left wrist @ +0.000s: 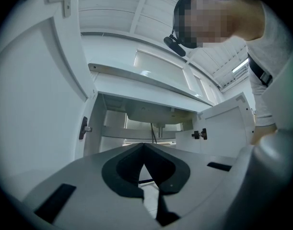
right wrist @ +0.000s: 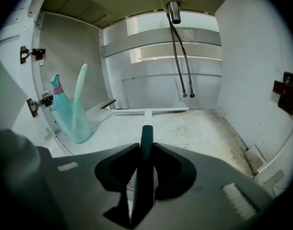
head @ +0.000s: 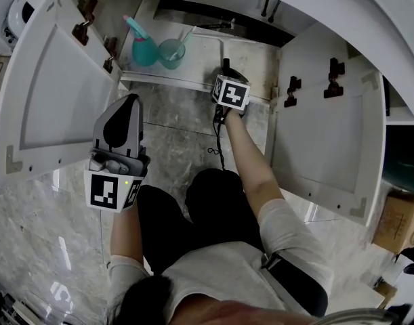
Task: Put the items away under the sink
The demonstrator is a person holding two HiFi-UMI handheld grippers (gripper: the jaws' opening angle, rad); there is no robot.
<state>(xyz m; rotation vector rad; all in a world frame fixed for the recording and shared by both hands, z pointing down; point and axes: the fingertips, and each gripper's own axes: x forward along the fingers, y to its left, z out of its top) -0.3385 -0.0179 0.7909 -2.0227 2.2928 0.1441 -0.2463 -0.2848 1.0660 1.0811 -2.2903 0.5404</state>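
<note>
Inside cabinet [right wrist: 204, 128], teal cup [head: 171, 53] left, hoses [right wrist: 177, 56] behind

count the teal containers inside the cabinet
2: a teal bottle at the left of the cabinet floor, and a teal cup just right of it. More could be hidden.

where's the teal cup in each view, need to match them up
Head view: teal cup at upper centre-left, on the cabinet floor beside a teal bottle.
Left gripper view: not in it.
Right gripper view: at the left, near the cabinet's left wall.
Shared landmark: the dark hoses hanging under the sink.
</note>
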